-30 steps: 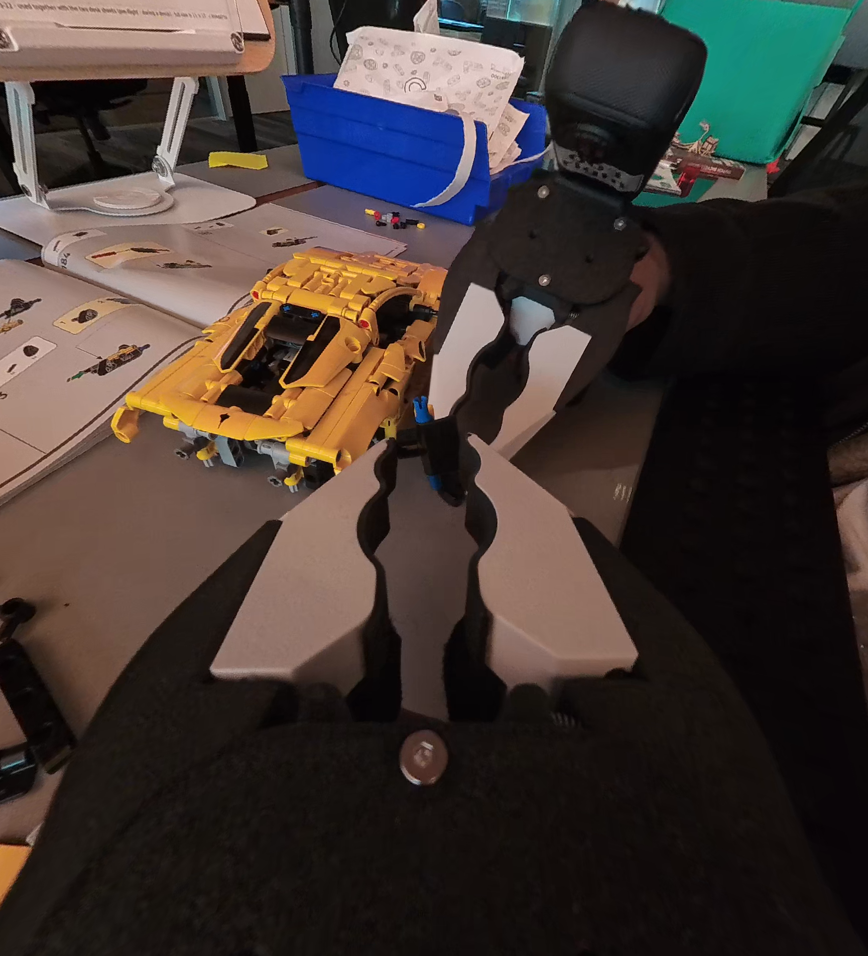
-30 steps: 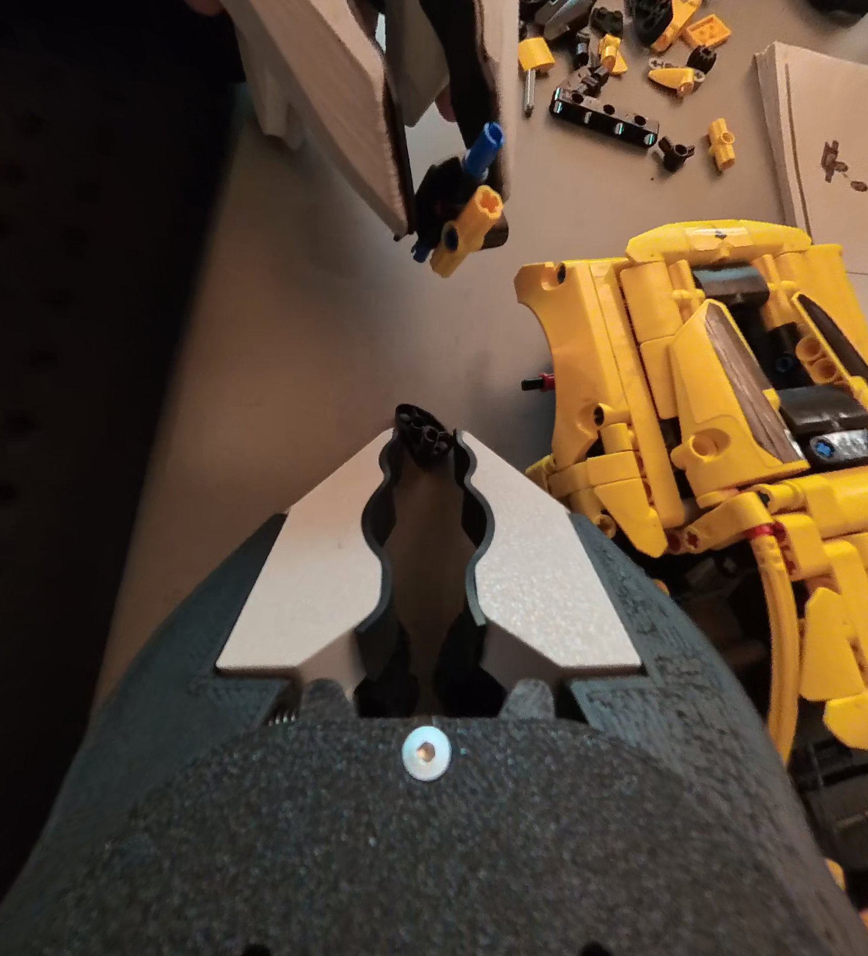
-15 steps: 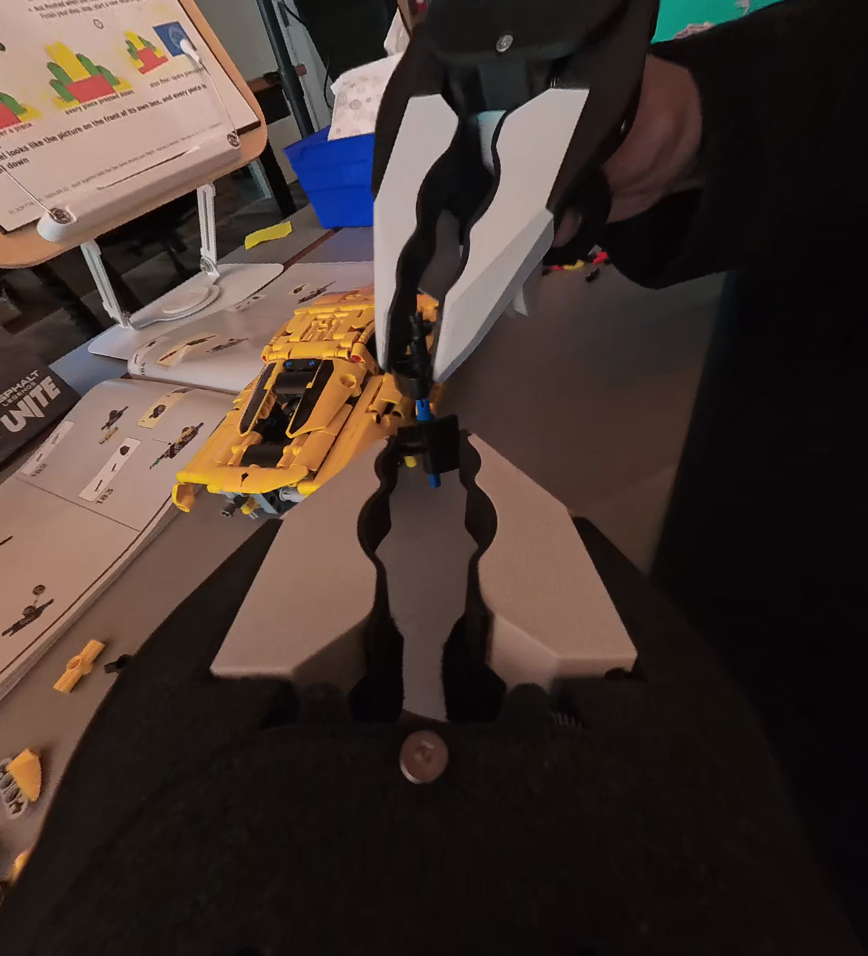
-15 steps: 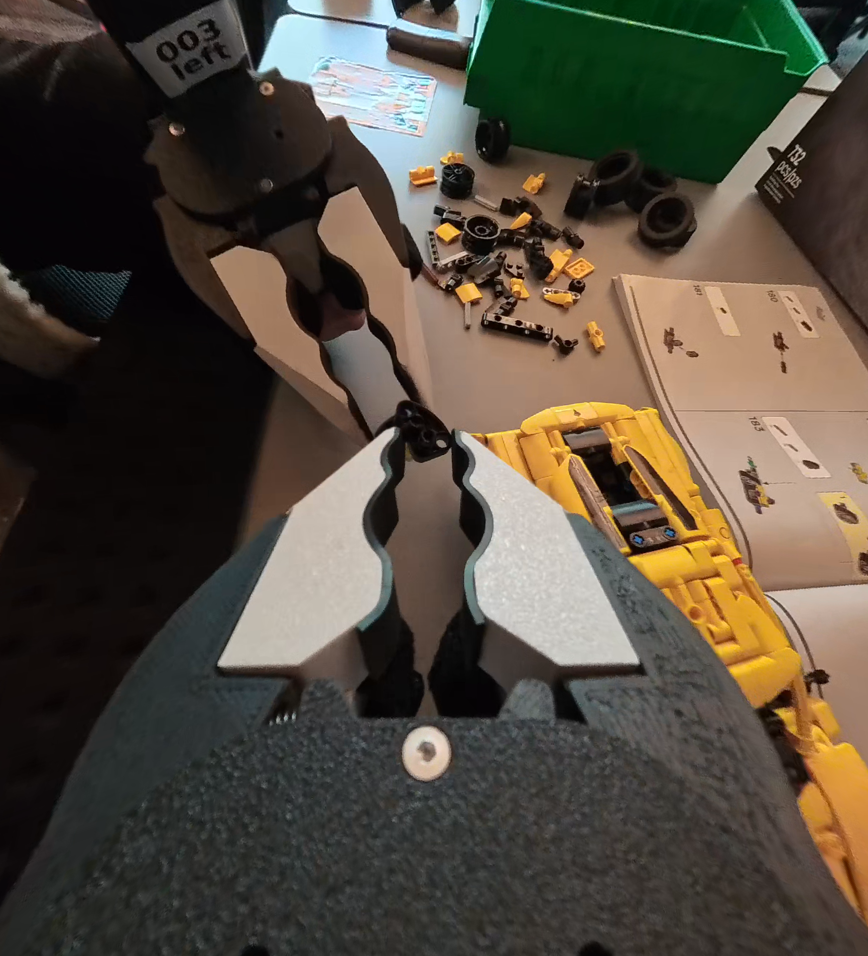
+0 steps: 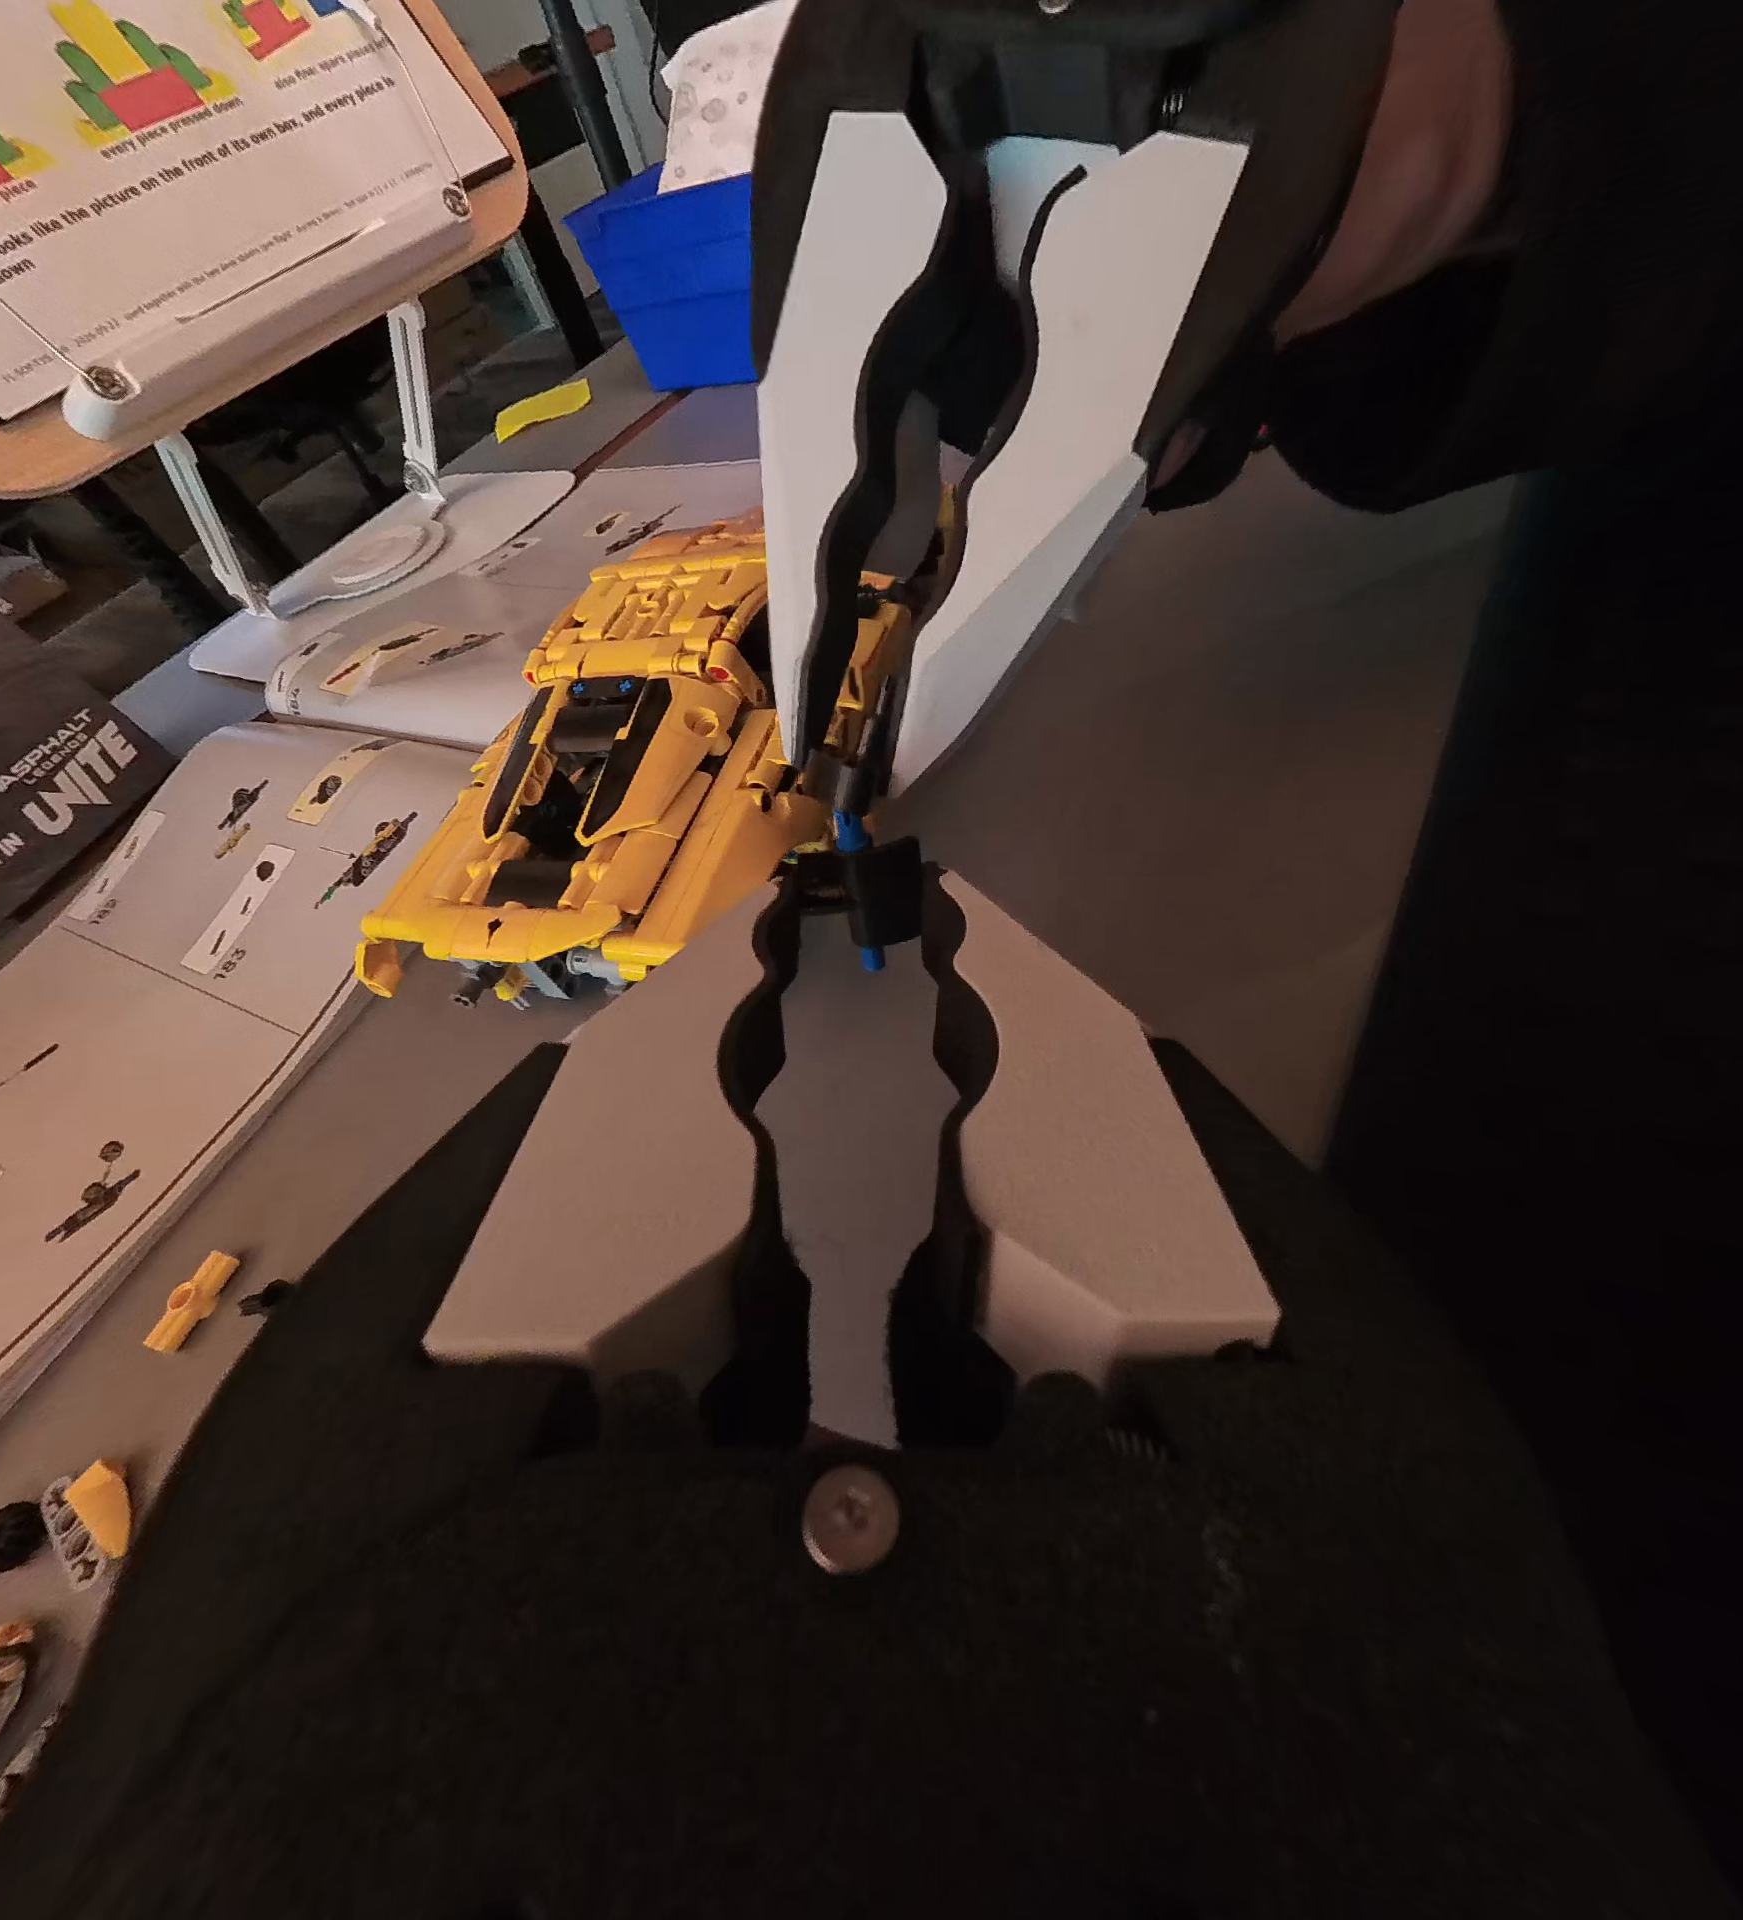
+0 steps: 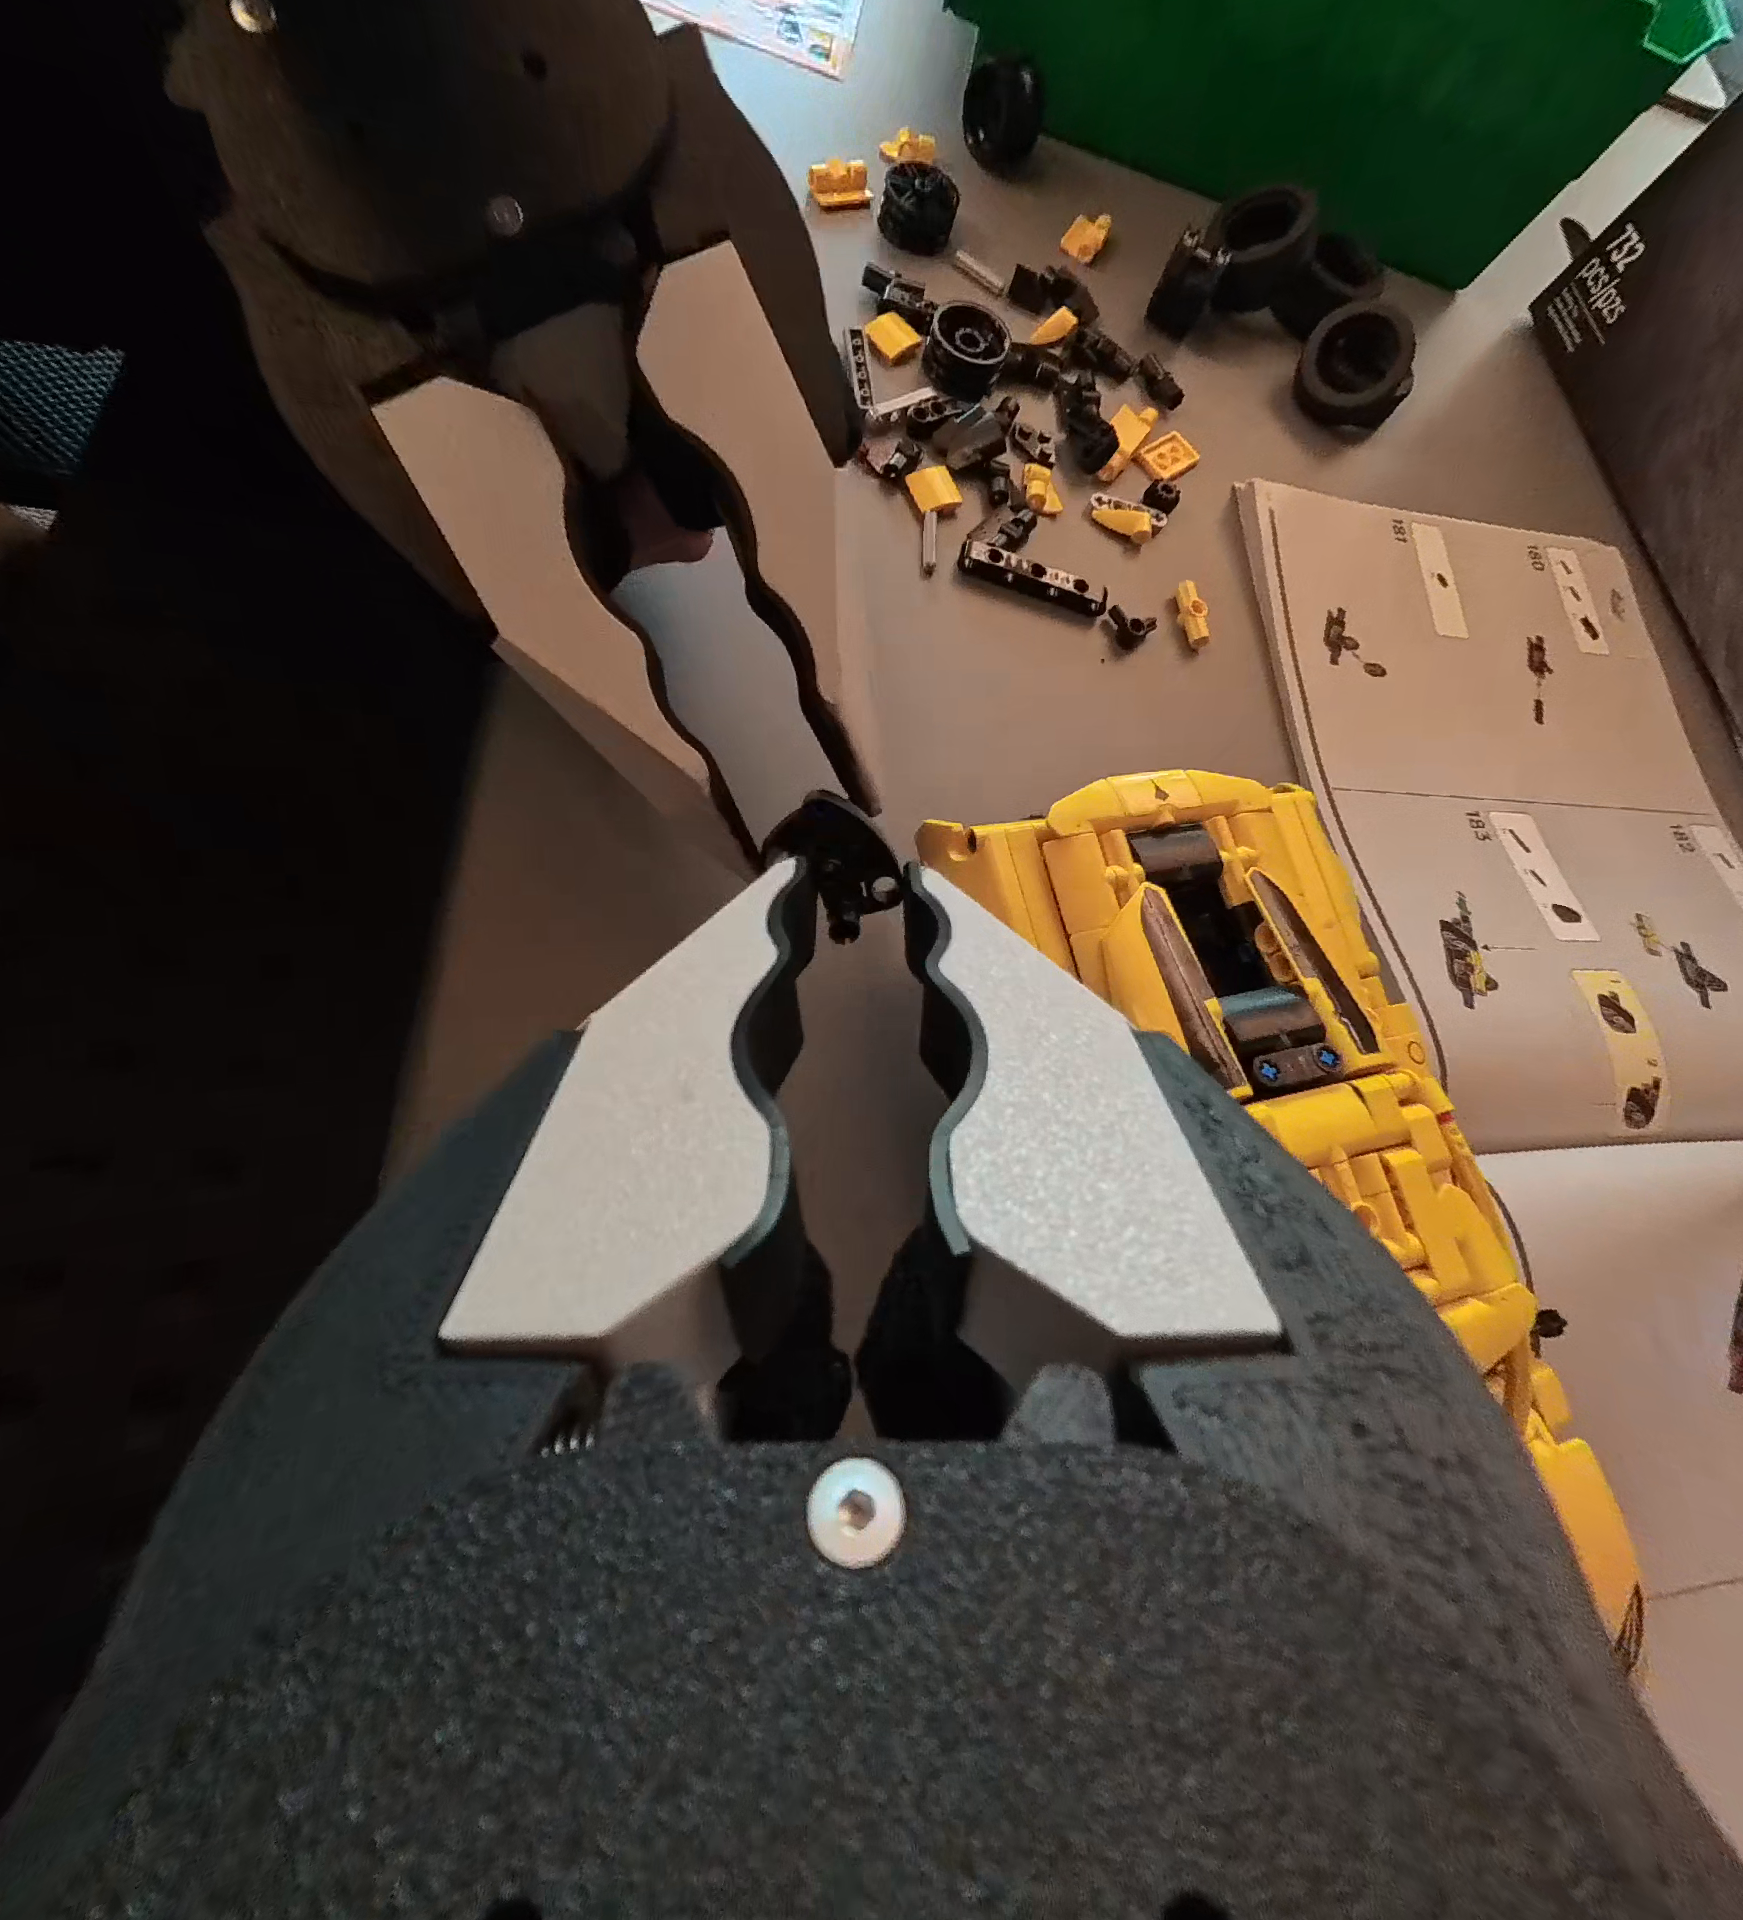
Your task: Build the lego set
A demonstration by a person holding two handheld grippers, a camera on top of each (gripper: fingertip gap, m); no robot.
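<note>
My left gripper (image 5: pixel 856 896) is shut on a small black piece with a blue pin (image 5: pixel 885 891). My right gripper (image 6: pixel 853 873) is shut on a small black connector (image 6: pixel 862 885). In the left wrist view the right gripper (image 5: pixel 849 777) comes down from above, and its piece meets the blue pin tip to tip. In the right wrist view the left gripper (image 6: pixel 817 823) reaches in from the upper left and touches the connector. Both are held in the air beside the yellow lego car (image 5: pixel 618 790), which also shows in the right wrist view (image 6: pixel 1262 1039).
An open instruction booklet (image 5: pixel 119 1039) (image 6: pixel 1521 779) lies beside the car. Loose black and yellow pieces (image 6: pixel 1033 416) and black tyres (image 6: pixel 1355 353) lie near a green bin (image 6: pixel 1366 104). A blue bin (image 5: pixel 680 281) and a sheet on a white stand (image 5: pixel 171 208) stand behind. Only a small space, under 4 cm, lies between the two pairs of fingers.
The right gripper has swung up over the left gripper and come down onto it. The two held pieces, apart a second ago, now touch. Both grippers stay shut.
</note>
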